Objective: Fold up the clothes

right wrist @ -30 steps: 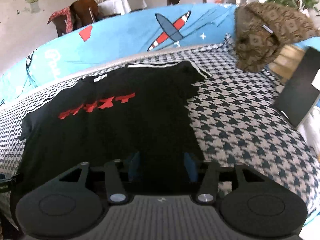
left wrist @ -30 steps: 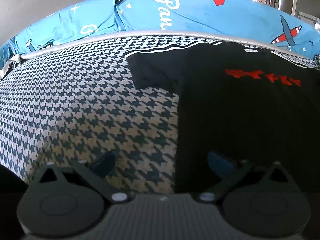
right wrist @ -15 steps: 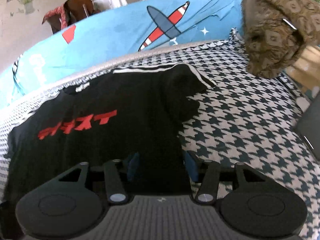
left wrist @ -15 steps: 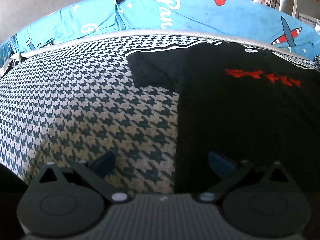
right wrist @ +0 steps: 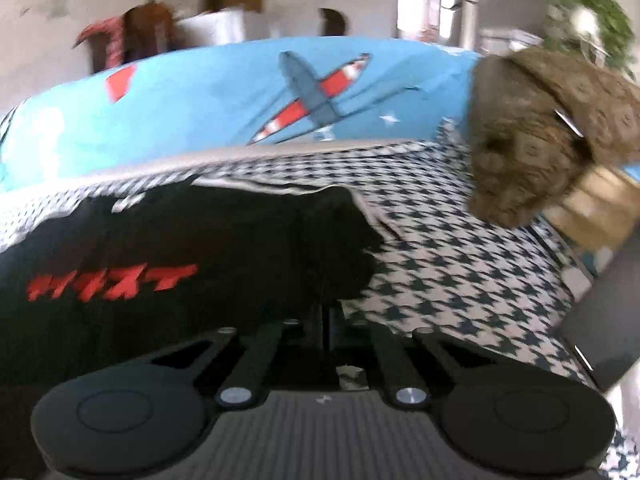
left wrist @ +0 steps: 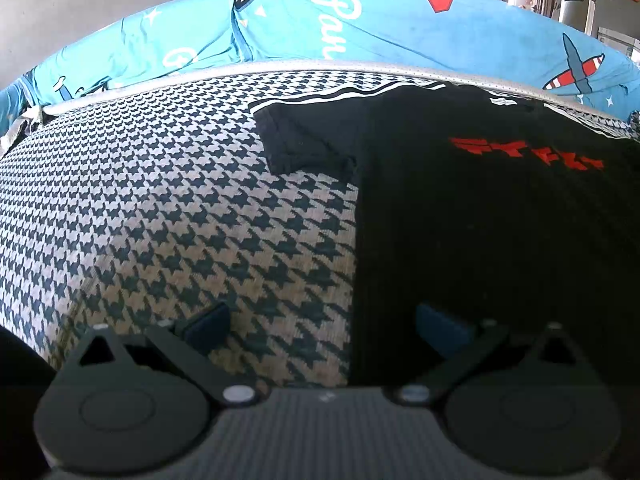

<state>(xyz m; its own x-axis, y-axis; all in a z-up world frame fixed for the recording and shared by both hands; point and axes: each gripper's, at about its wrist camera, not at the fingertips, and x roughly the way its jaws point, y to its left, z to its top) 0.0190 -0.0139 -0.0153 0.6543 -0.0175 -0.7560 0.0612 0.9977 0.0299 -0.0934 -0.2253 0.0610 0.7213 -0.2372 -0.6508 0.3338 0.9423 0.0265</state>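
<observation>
my right gripper point(right wrist: 326, 320) has its jaws drawn together, and they look pinched on the near right side edge of the black t-shirt point(right wrist: 180, 248); the view is blurred, so i judge that grip rather than see it cleanly. my left gripper point(left wrist: 322, 322) has its jaws wide apart and holds nothing: one blue pad point(left wrist: 438, 326) sits over the shirt's near left edge, the other over bare houndstooth cover point(left wrist: 160, 208).

the shirt lies spread flat, face up, red lettering point(left wrist: 524, 152) showing, collar toward the far side. its left sleeve point(left wrist: 296, 140) is out flat, and the right sleeve point(right wrist: 344, 224) is a bit bunched. i see no fold made yet, so i judge the task barely begun: one side is gripped, the other not yet, and every fold is left to do.

beyond it runs a blue printed sheet point(left wrist: 400, 28), and a brown patterned cloth point(right wrist: 540, 128) hangs at far right. i see no basket or bin anywhere.
</observation>
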